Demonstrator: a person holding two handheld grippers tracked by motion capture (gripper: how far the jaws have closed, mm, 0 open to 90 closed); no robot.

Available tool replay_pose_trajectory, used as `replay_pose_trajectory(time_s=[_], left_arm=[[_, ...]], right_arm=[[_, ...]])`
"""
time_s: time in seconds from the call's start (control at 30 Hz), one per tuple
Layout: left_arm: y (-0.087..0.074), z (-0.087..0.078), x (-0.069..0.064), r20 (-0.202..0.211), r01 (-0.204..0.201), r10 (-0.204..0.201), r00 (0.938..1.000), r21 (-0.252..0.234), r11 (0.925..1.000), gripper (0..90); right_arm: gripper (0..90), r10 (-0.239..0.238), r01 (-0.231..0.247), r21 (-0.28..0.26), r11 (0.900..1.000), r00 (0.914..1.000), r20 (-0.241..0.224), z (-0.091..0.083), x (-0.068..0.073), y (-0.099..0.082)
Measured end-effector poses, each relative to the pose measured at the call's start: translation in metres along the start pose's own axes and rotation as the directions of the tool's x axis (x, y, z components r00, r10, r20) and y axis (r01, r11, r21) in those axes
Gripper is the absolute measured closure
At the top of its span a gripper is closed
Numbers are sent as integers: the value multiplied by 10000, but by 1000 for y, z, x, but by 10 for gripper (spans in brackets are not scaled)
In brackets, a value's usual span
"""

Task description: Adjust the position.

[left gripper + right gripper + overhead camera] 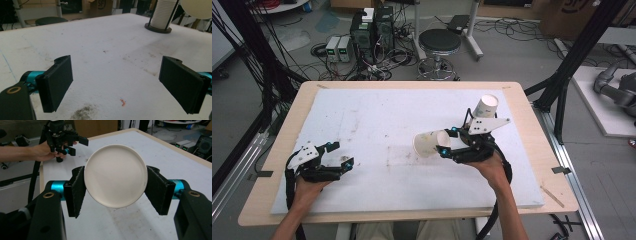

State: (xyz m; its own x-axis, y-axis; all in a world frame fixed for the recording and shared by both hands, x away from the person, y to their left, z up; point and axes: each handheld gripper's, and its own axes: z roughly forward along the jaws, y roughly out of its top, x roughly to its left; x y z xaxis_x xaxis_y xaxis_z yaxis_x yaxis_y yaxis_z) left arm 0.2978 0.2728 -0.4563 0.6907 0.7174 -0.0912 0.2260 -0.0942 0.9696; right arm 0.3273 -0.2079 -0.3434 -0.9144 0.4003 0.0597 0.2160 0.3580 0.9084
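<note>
Paper cup (115, 175) sits clamped between the jaws of my right hand-held gripper (446, 143), lying on its side and lifted off the tabletop (377, 120), its flat base turned toward that gripper's camera. The pads press on opposite sides of the wall near the bottom. I judge it very light and thin-walled, easy to crush or dent, so a gentle squeeze low on the body, where the base stiffens it, seems the safest hold; near the open rim it would likely buckle. The smooth coated wall may slip if I tilt it fast. My left hand-held gripper (341, 154) stands wide with nothing between its jaws, resting low near the front left of the white tabletop, well apart from the cup. Behind my right hand, a stack of cups (484, 106) stands in its holder.
</note>
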Motion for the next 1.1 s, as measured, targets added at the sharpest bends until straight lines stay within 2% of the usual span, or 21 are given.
replay_pose_trajectory(time_s=[0.07, 0.23, 0.5, 0.63, 0.93, 1.1], left_arm=[[1, -1, 1, -26, -40, 40, 10000, 11, 10000, 119], [12, -5, 1, -243, -132, 123, 9996, -365, 9992, 120], [26, -7, 3, 49, -25, 27, 10000, -471, 9989, 120], [36, -10, 6, 139, -117, 124, 9998, -501, 9987, 120], [60, -10, 11, 964, -301, 325, 9948, -264, 9992, 122], [67, -3, 10, 1652, -401, 406, 9854, -60, 9992, 122]], right_arm=[[376, -1, 1, -5, 10000, 10000, 17, 0, -1, 0], [376, 30, -29, 37, 10000, 10000, -37, -2, -2, 0], [376, -29, 30, 6, 10000, 10000, -82, -1, -4, 2], [376, -97, 98, 153, 9998, 9999, -73, 2, -5, 4], [376, -248, 254, 216, 9994, 9994, -255, 8, -8, 11], [376, -304, 312, 207, 9993, 9988, -378, 12, -10, 12]])
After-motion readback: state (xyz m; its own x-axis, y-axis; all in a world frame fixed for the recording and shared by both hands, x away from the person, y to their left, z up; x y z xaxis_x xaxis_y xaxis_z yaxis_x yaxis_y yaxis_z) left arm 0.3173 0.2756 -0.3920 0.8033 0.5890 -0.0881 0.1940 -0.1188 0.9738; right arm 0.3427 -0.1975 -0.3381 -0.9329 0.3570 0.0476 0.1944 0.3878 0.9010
